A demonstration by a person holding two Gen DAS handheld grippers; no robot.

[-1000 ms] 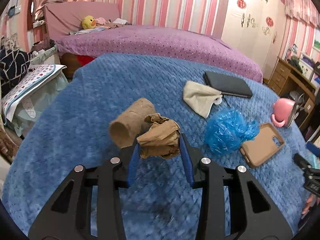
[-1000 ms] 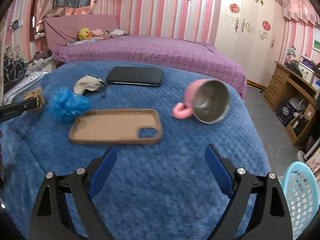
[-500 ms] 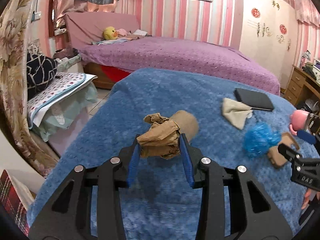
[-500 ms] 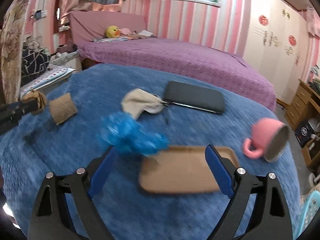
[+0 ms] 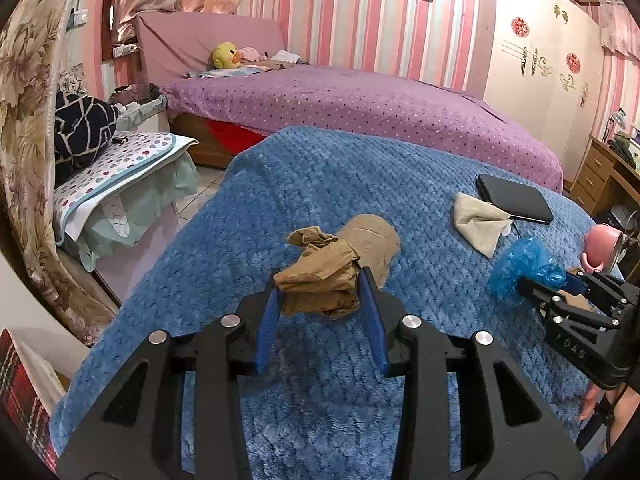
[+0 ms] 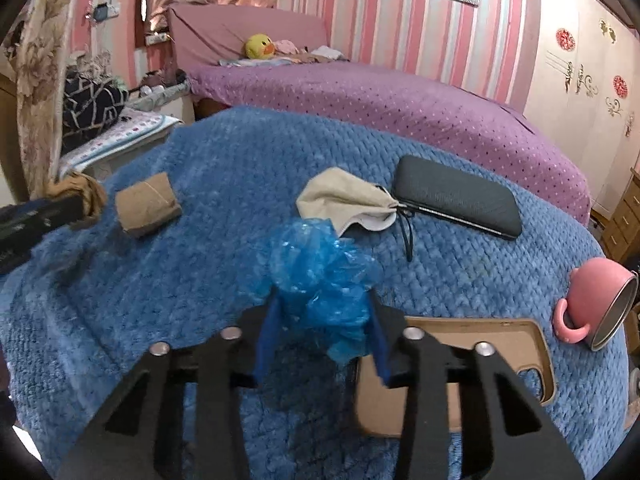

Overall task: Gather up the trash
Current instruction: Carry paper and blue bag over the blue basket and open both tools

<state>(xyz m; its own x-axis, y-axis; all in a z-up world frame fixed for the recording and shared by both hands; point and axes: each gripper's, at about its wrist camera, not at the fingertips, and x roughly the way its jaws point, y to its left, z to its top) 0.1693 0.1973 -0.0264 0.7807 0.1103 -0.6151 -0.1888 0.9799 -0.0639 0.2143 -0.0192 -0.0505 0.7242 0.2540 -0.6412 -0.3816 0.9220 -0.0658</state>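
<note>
Both of my grippers are loaded: the right gripper [image 6: 320, 332], jaws just closed, pinches the blue plastic wad [image 6: 320, 276], the left gripper [image 5: 322, 312] pinches crumpled brown paper [image 5: 320, 280], and the cardboard tube [image 5: 372, 240] lies just beyond it.

I see pink striped walls [image 5: 304, 16], a purple bed [image 5: 360, 104], a white wardrobe [image 5: 540, 80] and a wooden desk [image 5: 600, 172].

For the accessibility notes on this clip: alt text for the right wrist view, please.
The right gripper is shut on a crumpled blue plastic bag above a blue blanket. Around it lie a cardboard tube, a beige pouch, a dark case, a tan phone case and a tipped pink mug.
</note>
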